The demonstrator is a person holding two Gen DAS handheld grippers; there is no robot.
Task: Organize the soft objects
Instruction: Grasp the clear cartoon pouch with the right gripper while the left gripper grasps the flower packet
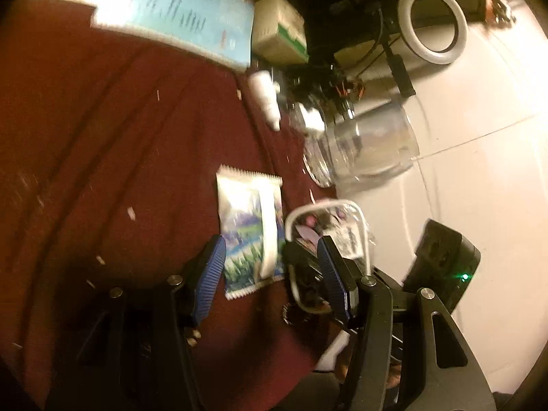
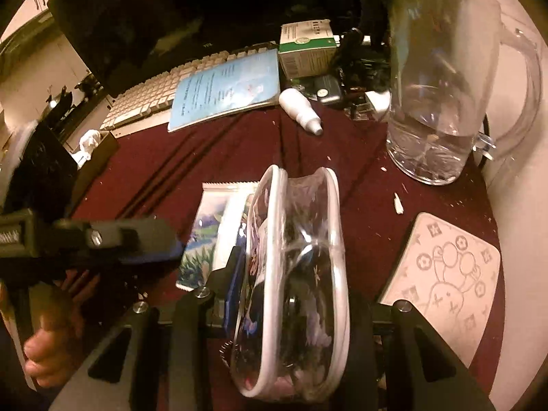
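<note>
A soft foil packet (image 1: 250, 233) with a meadow print lies flat on the maroon cloth (image 1: 102, 137). My left gripper (image 1: 270, 270) is open, its blue fingers on either side of the packet's near end, just above it. A clear zip pouch (image 2: 294, 274) with white piping stands upright, filled with small items. My right gripper (image 2: 291, 294) is shut on the pouch, squeezing its sides. The packet (image 2: 209, 236) lies just left of the pouch in the right wrist view. The pouch (image 1: 325, 236) shows beside the left gripper's right finger.
A glass pitcher (image 2: 441, 96) stands at the right. A white dropper bottle (image 2: 301, 109), a blue booklet (image 2: 226, 89), a green-white box (image 2: 304, 51) and a keyboard (image 2: 154, 99) lie at the back. A patterned coaster (image 2: 445, 281) lies near right. A ring light (image 1: 431, 24) sits beyond.
</note>
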